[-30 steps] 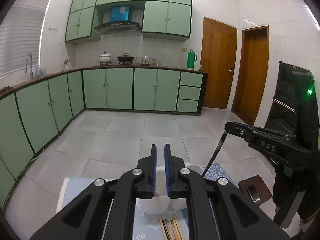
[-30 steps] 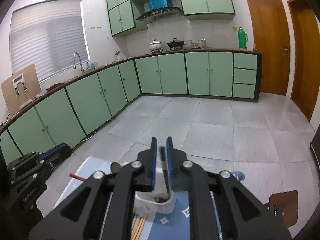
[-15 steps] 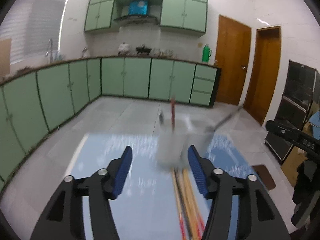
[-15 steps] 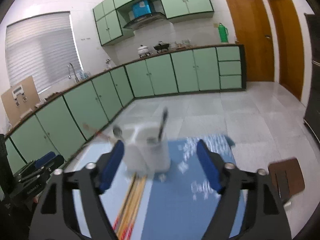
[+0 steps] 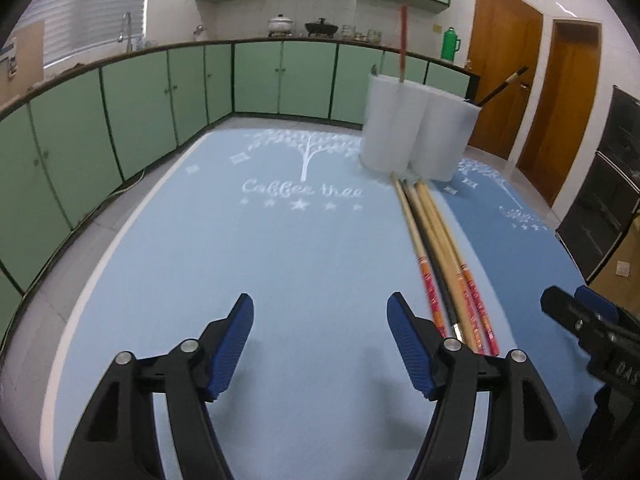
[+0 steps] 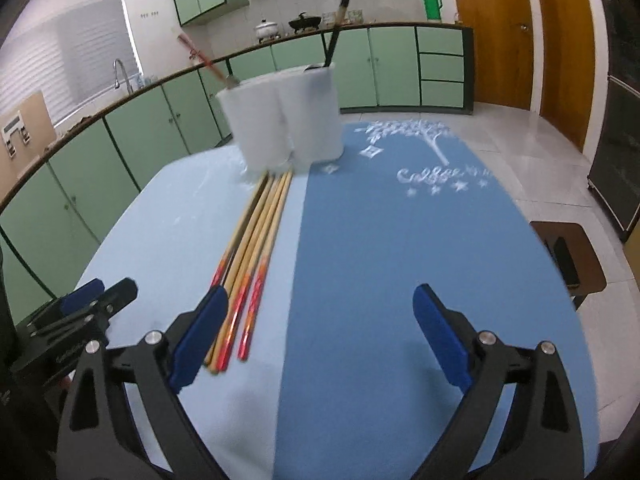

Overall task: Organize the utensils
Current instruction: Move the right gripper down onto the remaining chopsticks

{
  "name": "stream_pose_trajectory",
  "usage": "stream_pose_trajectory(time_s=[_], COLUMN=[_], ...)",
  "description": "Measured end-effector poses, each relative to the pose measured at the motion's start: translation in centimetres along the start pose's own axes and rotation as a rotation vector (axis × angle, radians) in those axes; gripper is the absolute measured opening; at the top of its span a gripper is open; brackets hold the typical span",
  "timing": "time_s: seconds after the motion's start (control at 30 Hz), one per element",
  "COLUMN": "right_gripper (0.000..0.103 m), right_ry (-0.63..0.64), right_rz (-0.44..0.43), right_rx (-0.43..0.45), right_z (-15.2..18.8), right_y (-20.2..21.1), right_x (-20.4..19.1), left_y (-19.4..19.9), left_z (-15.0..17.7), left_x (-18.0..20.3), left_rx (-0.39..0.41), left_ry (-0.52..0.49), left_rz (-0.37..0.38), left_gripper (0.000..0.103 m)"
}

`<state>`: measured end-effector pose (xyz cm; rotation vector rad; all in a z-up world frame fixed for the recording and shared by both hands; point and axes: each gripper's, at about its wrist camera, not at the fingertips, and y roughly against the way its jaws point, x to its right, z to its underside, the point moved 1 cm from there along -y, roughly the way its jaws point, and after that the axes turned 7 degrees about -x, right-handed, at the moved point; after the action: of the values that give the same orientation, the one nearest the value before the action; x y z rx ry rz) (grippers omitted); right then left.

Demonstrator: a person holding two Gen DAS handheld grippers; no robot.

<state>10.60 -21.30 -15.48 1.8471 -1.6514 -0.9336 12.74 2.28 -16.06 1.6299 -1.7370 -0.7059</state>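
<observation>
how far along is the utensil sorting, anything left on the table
Partly done. A red-handled utensil and a dark-handled one already stand in the white holder. Nothing is in hand: the left gripper and the right gripper are both open and empty above the blue mat. Left to do: the bundle of chopsticks lying flat in front of the holder.

Likely a home kitchen: green cabinets, sink tap.

Blurred white holder, contents unclear
</observation>
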Motion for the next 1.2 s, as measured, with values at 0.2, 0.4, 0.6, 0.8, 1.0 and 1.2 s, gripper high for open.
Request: stream_pose_trajectory(time_s=[0.2,0.4,0.6,0.8,1.0,1.2], right_gripper=[0.074,0.062,0.053,0.050,0.034,0.006], right_ry=[0.060,0.081,0.083,0.110,0.128,0.125], right_rz=[0.017,0.020,0.020,0.055,0.058,0.028], right_rx=[-0.070,-0.106,-0.139,-0.154,-0.155,-0.158], right_z=[0.7,1.2,1.5,1.6,1.7,1.6], right_y=[-1.3,-2.1,-2.7,-3.1,-3.2,-3.2], right_x=[-1.7,-2.4,-3.1,-3.8,-4.2,-4.1], left_y=[0.1,0.1,-0.1,-0.3,-0.5,-0.6], left_z=[0.5,0.7,0.8,0.8,0.9,0.9], left_x=[-0.2,-0.8,-1.0,-0.9,-1.0,-0.3], left_rx=[-0.018,-0.031,-0.046,-0.054,-0.062,-0.067], left_ry=[0.003,0.019,0.018,0.022,0.022,-0.008], left_rz=[-0.009,-0.012,-0.013,-0.009,-0.013,-0.022], left_gripper=[0.068,0.068,0.068,0.068,0.068,0.068])
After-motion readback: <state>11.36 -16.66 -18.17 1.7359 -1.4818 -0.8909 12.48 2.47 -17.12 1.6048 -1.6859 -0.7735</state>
